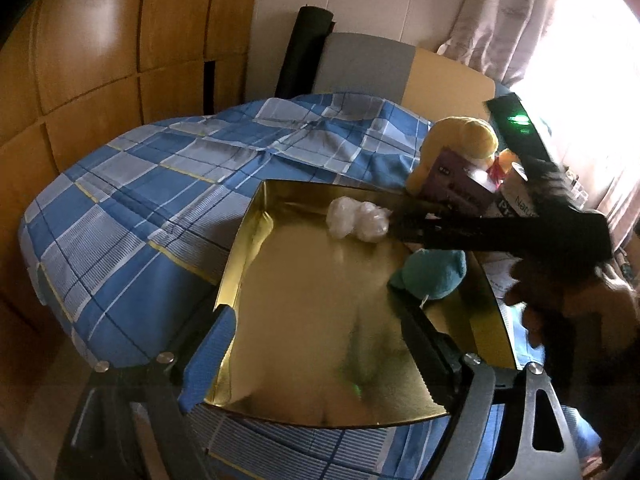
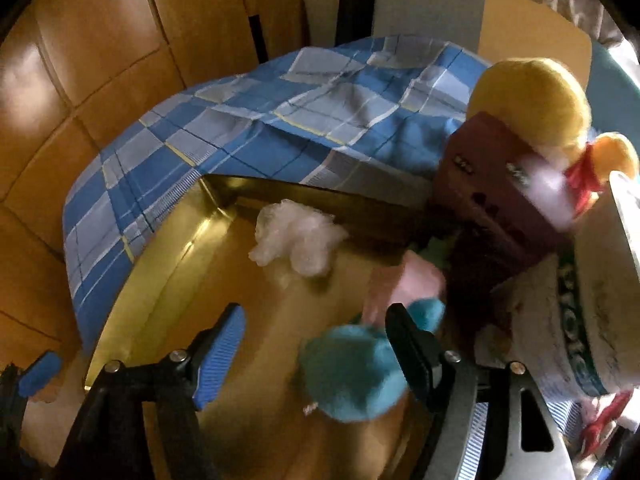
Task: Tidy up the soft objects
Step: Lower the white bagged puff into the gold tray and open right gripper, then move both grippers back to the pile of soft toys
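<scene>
Teal plush toy [image 2: 356, 372] sits inside the gold tray [image 2: 168, 264], loose between the spread jaws of the right gripper [image 2: 316, 356], pads not pressing it. White stuffing wad [image 2: 296, 236] lies near the tray's far wall. Left gripper [image 1: 316, 364] hangs wide and empty over the tray's near edge. Tray rests on the blue checked bedspread [image 1: 132, 208]; yellow plush [image 2: 532, 100] is beyond the tray.

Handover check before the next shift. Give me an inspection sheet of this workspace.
Surface: blue checked bedcover under a gold tray.
Job's things: teal plush and white fluff in the tray; yellow plush beyond it.
Clutter: purple box, white tub.
Grippers: left gripper open, empty, above the tray; right gripper open, teal plush between its jaws.
Cables: nothing seen.
Surroundings: wooden wardrobe, curtain.
</scene>
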